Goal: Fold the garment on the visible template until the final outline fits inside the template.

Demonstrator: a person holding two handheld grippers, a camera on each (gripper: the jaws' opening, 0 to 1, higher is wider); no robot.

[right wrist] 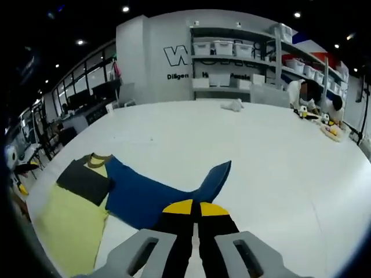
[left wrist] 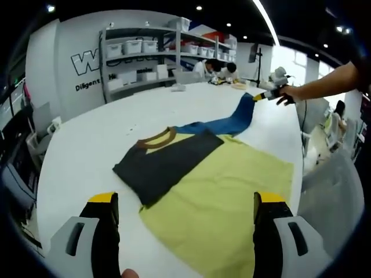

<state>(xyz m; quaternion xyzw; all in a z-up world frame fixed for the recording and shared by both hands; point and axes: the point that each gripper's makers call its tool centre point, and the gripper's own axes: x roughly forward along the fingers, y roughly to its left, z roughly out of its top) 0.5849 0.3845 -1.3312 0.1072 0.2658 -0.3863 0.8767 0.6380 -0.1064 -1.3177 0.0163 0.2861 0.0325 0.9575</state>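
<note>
My left tongs (left wrist: 185,211) hang over the near edge of the white table (left wrist: 87,150) with the two jaws wide apart and nothing between them. Just beyond them lies the shirt (left wrist: 220,191) — a yellow-green body spread flat, with a dark grey panel (left wrist: 165,162) folded across its upper part and a brown collar (left wrist: 157,138) showing at the top. The blue sleeve (left wrist: 235,121) stretches away from the shirt toward my right tongs (left wrist: 262,97), lifted off the table at its far end.

In the right gripper view my right tongs (right wrist: 194,208) have their yellow-tipped jaws pressed together — the blue sleeve's (right wrist: 211,179) end sits right at the tips, so they look clamped on it. The shirt (right wrist: 69,223) lies down to the left. Shelves with bins (left wrist: 145,49) stand against the far wall.
</note>
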